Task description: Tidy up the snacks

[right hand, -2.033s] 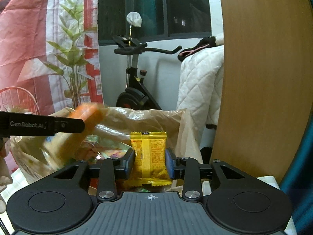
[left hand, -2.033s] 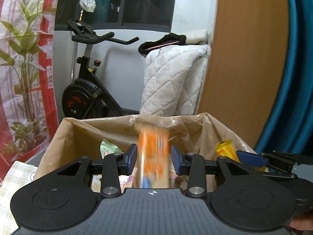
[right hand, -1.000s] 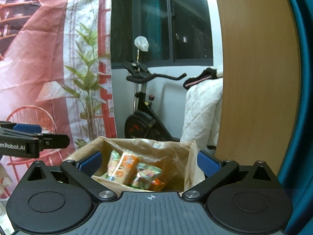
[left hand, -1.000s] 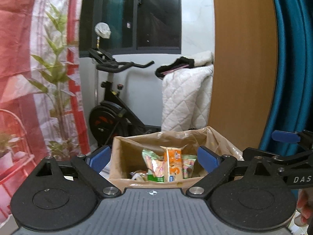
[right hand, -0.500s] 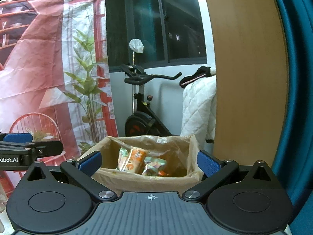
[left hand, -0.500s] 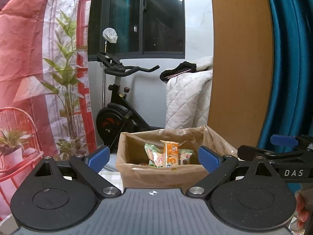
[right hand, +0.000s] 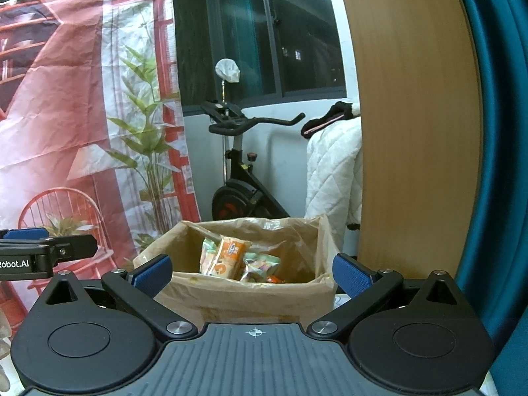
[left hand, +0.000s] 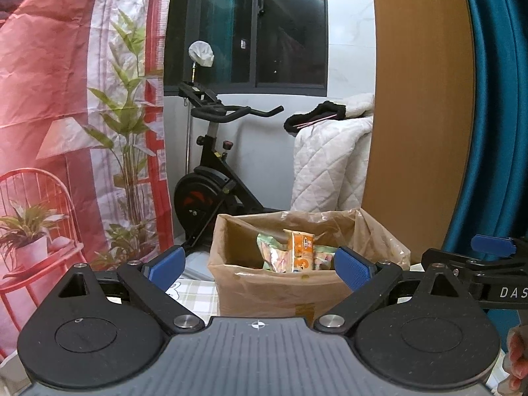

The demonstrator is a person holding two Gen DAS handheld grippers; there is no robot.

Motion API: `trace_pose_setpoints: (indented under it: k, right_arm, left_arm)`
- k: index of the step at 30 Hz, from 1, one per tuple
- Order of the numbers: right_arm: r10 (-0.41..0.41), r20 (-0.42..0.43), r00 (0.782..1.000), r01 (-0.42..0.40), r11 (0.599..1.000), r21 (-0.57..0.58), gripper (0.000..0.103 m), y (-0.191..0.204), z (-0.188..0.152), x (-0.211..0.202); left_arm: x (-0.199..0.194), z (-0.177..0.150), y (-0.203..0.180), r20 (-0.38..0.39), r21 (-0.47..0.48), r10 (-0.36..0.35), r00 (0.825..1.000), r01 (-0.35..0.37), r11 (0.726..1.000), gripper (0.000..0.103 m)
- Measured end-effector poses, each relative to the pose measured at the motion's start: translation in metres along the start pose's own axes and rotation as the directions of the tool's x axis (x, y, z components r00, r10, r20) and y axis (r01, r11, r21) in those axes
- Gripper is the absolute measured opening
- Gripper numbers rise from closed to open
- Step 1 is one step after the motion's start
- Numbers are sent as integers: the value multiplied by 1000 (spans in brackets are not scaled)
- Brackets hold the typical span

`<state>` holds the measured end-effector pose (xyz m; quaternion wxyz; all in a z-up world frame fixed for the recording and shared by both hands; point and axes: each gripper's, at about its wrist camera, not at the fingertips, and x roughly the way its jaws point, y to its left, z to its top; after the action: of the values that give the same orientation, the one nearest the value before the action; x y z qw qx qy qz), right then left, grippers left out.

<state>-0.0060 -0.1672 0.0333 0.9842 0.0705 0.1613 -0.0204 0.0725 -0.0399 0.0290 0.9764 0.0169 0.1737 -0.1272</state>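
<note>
Snack packets sit inside brown paper bag [left hand: 280,292], open-topped, on checked tablecloth [left hand: 194,293]. Orange packet [left hand: 298,252] upright near bag's middle, pale green packets [right hand: 260,264] leaning beside it. Left gripper [left hand: 259,265] jaws spread wide, nothing between blue pads [left hand: 163,262], bag straight ahead and apart from them. Right gripper [right hand: 252,272] jaws likewise spread wide, holding nothing, facing same bag. Exercise bike [left hand: 211,178] behind bag; white quilted blanket [left hand: 326,168] draped beside wooden panel [right hand: 409,132].

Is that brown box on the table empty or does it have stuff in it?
It has stuff in it: the box is open-topped, with snack packets standing inside.
</note>
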Motion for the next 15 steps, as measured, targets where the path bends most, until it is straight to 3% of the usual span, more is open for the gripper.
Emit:
trace_pose_setpoints:
  k: [15]
  right_arm:
    - [-2, -6, 1000, 2, 1000, -2, 102, -1, -2, 0]
  left_arm:
    - [-3, 0, -1, -8, -7, 10, 1000, -11, 1000, 98]
